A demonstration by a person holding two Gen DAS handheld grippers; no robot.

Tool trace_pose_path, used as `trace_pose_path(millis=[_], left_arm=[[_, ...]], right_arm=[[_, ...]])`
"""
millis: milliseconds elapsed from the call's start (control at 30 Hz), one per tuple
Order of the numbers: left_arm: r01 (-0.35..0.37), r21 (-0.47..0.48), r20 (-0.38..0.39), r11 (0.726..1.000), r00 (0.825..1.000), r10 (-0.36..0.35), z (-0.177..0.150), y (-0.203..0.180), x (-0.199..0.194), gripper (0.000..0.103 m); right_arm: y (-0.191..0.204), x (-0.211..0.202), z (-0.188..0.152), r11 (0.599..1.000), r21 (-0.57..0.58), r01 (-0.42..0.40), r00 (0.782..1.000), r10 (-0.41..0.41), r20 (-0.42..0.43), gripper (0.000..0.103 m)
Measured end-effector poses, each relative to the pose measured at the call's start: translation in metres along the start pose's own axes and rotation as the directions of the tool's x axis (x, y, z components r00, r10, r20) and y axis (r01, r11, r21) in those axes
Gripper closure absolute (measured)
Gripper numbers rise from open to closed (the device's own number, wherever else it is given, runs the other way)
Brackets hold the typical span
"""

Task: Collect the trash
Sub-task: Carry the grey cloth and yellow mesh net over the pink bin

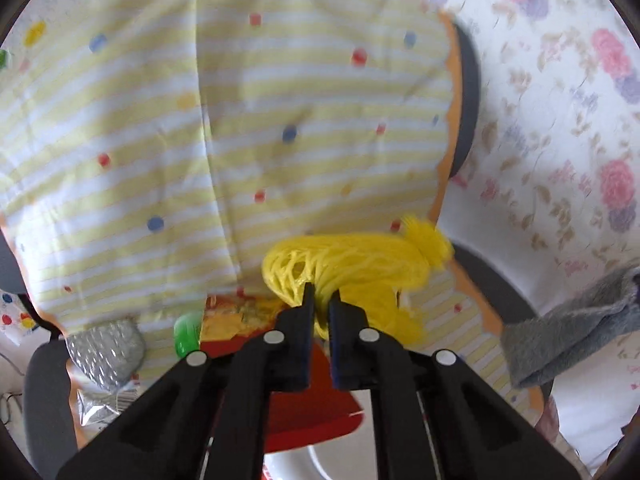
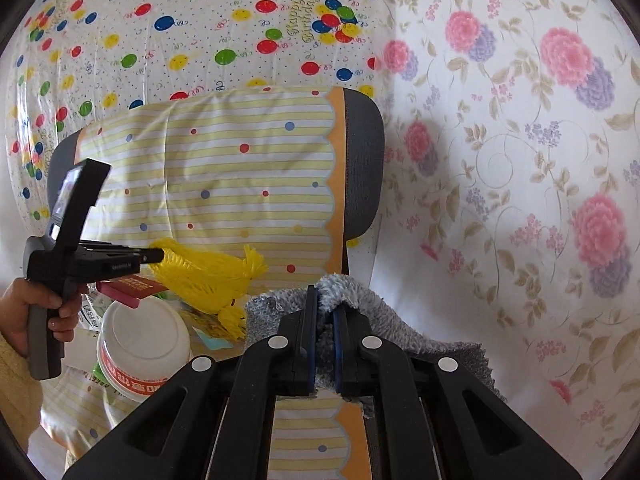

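Observation:
A yellow mesh net (image 1: 360, 256) lies bunched on the seat of a chair, and my left gripper (image 1: 323, 300) is shut on its near end. In the right wrist view the same left gripper (image 2: 159, 256), held by a hand (image 2: 36, 308), bites the yellow net (image 2: 208, 276) from the left. My right gripper (image 2: 325, 306) is shut on a fold of a fluffy grey cloth (image 2: 404, 324), which drapes over its fingers. The grey cloth (image 1: 572, 332) also shows at the right edge of the left wrist view.
The chair wears a yellow-striped dotted cover (image 2: 240, 168). On the seat lie a red packet (image 1: 320, 404), crumpled silver foil (image 1: 104, 348), a green piece (image 1: 187, 332) and an upturned white bowl (image 2: 144, 340). A balloon-print sheet (image 2: 200, 20) and floral wall (image 2: 520, 160) stand behind.

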State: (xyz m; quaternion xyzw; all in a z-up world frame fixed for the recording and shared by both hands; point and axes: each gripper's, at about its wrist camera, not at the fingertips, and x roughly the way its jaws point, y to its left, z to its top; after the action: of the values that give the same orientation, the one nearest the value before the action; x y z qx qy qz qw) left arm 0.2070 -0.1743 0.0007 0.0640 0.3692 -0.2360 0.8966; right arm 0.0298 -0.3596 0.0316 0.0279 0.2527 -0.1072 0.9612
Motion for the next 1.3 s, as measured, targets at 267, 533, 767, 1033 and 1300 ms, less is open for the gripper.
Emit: trace_pose_path(millis=[267,533,767,1033,1300], left_arm=[[0.042,0.088,0.320,0.995,0.945,-0.069,-0.008,-0.048,-0.124,0.099],[0.070,0.166,0.420,0.984,0.897,-0.135,-0.074,-0.104,-0.185,0.099],[0.121,0.154,0.350,0.981,0.921,-0.168,-0.141,-0.130,-0.170,0.099],[0.207,0.139,0.235,0.968,0.943,-0.235,-0.194,-0.153,-0.142,0.099],[0.232,0.156,0.177,0.960,0.950,-0.259,-0.207,-0.162,-0.130,0.099]], right_arm=[[-0.009,-0.058,-0.004,0.999,0.020,0.041,0.996,-0.043,0.081,0.096],[-0.034,-0.119,-0.045,0.990,0.054,0.130,0.989,-0.133,0.068,0.096],[-0.077,-0.146,-0.117,0.964,0.119,0.239,0.970,-0.232,-0.071,0.096],[-0.112,-0.145,-0.213,0.918,0.168,0.359,0.912,-0.308,-0.270,0.095],[-0.128,-0.104,-0.261,0.902,0.193,0.387,0.871,-0.288,-0.399,0.075]])
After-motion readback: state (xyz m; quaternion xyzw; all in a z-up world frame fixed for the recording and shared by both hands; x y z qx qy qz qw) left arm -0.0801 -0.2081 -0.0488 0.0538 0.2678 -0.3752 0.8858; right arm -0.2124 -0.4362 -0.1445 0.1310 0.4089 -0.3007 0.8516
